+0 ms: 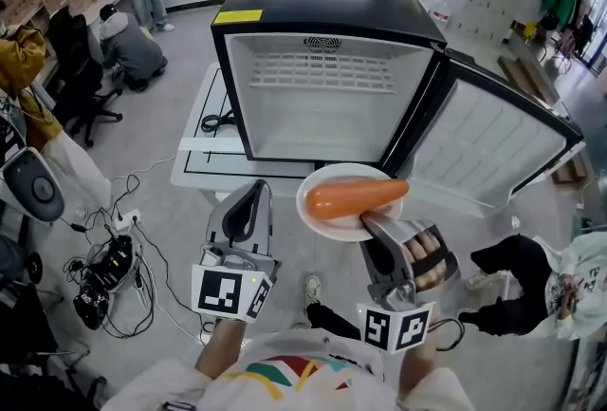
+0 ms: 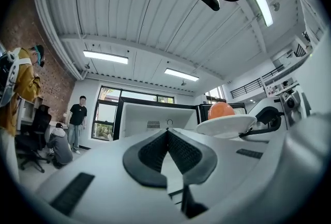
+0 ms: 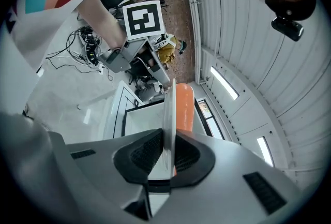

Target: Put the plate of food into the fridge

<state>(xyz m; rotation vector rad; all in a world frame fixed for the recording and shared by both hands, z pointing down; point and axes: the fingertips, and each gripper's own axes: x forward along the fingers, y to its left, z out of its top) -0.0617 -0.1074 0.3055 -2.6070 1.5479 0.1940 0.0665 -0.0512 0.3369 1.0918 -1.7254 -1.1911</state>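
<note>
The white plate (image 1: 325,220) with an orange carrot (image 1: 356,197) across it hangs in the air just in front of the open black fridge (image 1: 327,105). My right gripper (image 1: 372,227) is shut on the plate's near rim. In the right gripper view the rim (image 3: 167,130) stands edge-on between the pads, with the carrot (image 3: 184,106) beyond. My left gripper (image 1: 254,190) hovers to the left of the plate, shut and empty; its pads (image 2: 155,151) meet. The left gripper view shows the plate (image 2: 226,125) at its right and the fridge (image 2: 150,117) ahead.
The fridge stands on a low white table (image 1: 201,141), and its door (image 1: 493,148) swings open to the right. The inside is bare and white. Cables and gear (image 1: 106,271) lie on the floor at the left. People (image 1: 133,39) and a chair (image 1: 81,77) are at the back left.
</note>
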